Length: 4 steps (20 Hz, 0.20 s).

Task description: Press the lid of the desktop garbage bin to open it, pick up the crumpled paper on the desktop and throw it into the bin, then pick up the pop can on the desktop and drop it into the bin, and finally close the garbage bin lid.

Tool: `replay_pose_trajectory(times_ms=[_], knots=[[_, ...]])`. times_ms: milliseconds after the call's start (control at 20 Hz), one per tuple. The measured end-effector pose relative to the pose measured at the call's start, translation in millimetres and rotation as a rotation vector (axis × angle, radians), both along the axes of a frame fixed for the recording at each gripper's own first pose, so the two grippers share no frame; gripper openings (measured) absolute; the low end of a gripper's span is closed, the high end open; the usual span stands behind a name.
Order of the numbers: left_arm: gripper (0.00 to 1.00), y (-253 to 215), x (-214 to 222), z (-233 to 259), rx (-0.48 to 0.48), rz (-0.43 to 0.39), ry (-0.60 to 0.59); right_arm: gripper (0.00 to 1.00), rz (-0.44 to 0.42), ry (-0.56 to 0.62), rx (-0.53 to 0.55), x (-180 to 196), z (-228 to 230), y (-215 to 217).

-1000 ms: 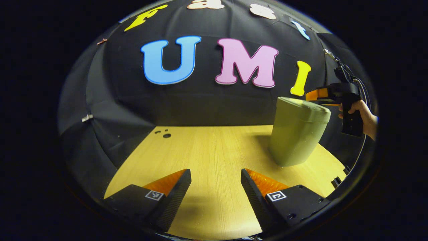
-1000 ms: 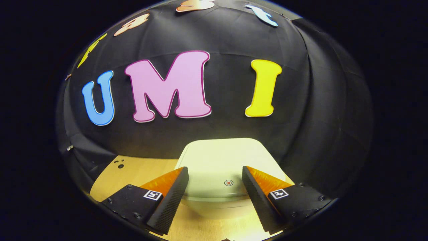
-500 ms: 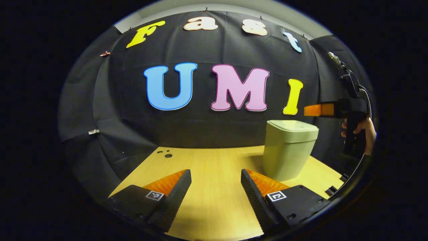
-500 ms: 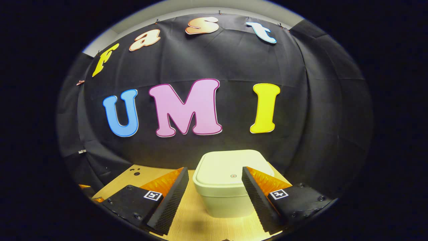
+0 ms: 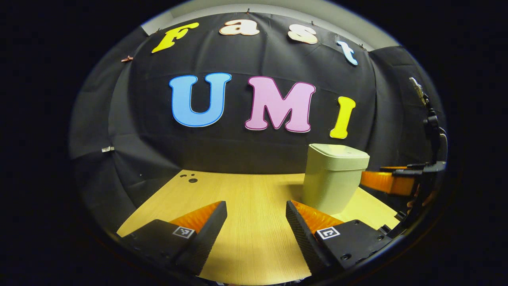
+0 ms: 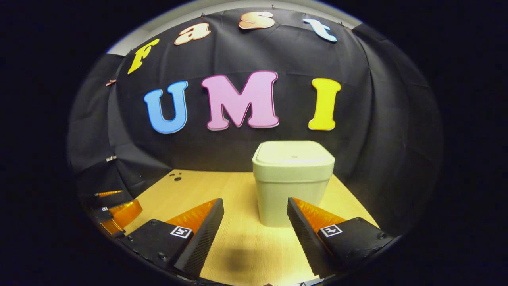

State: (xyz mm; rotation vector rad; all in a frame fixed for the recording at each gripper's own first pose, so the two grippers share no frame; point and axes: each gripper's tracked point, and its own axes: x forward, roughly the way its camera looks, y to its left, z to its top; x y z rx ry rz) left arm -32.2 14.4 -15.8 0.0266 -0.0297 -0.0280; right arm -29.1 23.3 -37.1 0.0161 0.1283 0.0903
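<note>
Upright on the wooden table (image 6: 238, 242), near the black cloth wall, stood the garbage bin (image 6: 293, 182) with its lid (image 6: 293, 155) closed. Both the right gripper (image 6: 256, 234) and left gripper (image 5: 256, 234) hovered above the table, fingers wide apart, holding nothing.

Matt plastic bin (image 6: 293, 186), wood-grain tabletop (image 6: 238, 190)

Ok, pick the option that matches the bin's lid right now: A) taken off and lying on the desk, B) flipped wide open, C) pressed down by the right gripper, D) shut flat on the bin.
D: the lid sits flat and closed on the garbage bin, and the right gripper hangs back from it with its jaws open and nothing between them.
</note>
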Motion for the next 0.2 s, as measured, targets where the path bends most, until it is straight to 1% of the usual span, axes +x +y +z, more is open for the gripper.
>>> replay_pose_trajectory(times_ms=[100, 200], knots=[[0.96, -2, -3, -1, 0.009, -0.002, 0.0, 1.0, 0.024, 0.03, 0.014, -9, -12, 10], [0.96, -2, -5, -7, 0.013, -0.001, 0.015, 1.0, 0.037, 0.048, -0.005, -15, -22, 15]])
